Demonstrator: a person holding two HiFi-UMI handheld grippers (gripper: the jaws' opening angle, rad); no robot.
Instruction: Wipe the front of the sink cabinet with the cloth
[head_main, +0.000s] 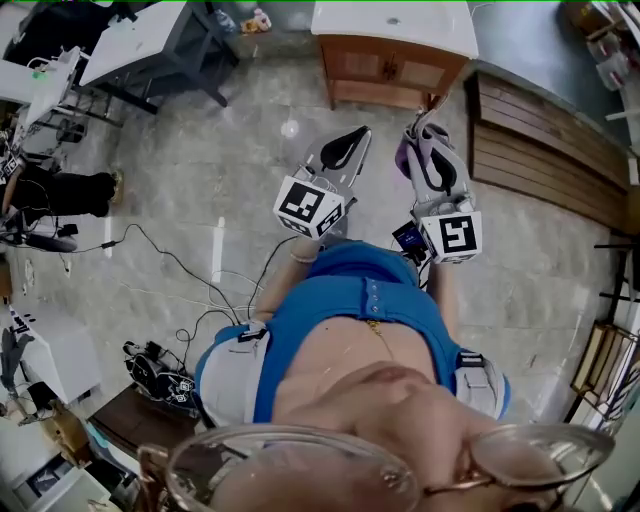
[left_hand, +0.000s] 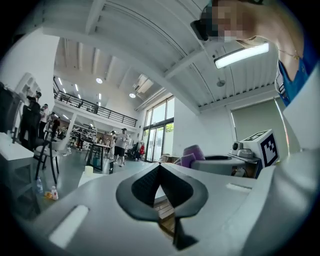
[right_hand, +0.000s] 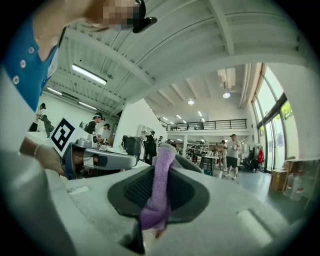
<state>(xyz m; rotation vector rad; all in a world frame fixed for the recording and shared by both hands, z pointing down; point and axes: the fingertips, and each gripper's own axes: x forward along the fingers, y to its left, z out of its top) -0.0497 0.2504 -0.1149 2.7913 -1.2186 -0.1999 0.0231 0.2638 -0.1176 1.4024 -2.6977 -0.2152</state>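
The cloth (right_hand: 159, 185), purple, is pinched between the closed jaws of the right gripper (right_hand: 162, 160). It stands up in a narrow fold between the pads, with a small tail hanging below them. In the head view it shows as a purple bunch (head_main: 404, 155) at that gripper's left side. The left gripper (left_hand: 160, 168) is beside it, jaws closed tip to tip with nothing between them.

The cabinet (head_main: 385, 72) stands ahead of both grippers, well apart from them, with bare floor (head_main: 250, 160) in between. Its wooden front faces the person and a white counter (head_main: 395, 22) tops it. The cloth touches nothing yet, so wiping appears not to have begun; the step in hand looks like the approach.

To do it well, I would close the gap and lower the right gripper, since the front sits low. The loose part of the cloth should meet the wood, not the jaw tips, because only a thin fold sticks out. Press lightly and sweep in overlapping passes from the top edge down, keeping the jaws firmly closed so the cloth cannot slide out. The left gripper should keep clear of the path.

Counted: one cloth, one cabinet, two grippers, two marker cubes (head_main: 308, 208), one on each gripper.
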